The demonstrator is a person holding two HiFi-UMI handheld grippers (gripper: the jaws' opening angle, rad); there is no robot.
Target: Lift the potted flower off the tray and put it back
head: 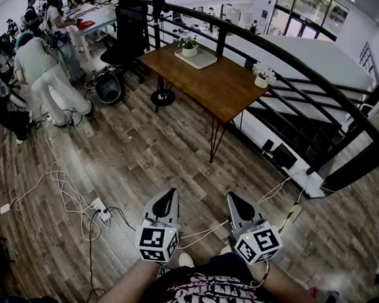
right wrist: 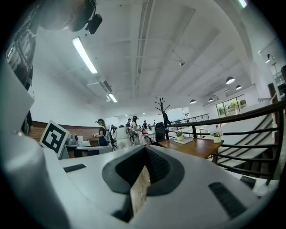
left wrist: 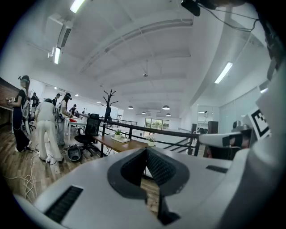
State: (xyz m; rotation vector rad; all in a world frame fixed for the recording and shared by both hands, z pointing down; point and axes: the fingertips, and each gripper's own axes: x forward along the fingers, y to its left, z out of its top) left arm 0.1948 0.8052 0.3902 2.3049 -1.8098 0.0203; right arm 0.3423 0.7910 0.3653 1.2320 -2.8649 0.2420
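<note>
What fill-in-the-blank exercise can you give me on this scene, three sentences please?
1. The potted flower with green leaves stands on a white ___.
2. That flower and the white-flowered pot are both on the wooden ___.
3. The left gripper and the right gripper are both ___, with nothing between their jaws.
Missing words: tray; table; shut.

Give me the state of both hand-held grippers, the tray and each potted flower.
Left hand-held gripper: shut, empty.
Right hand-held gripper: shut, empty.
Tray: flat on the table.
Potted flower: upright on the tray.
Second potted flower: upright on the table, off the tray.
</note>
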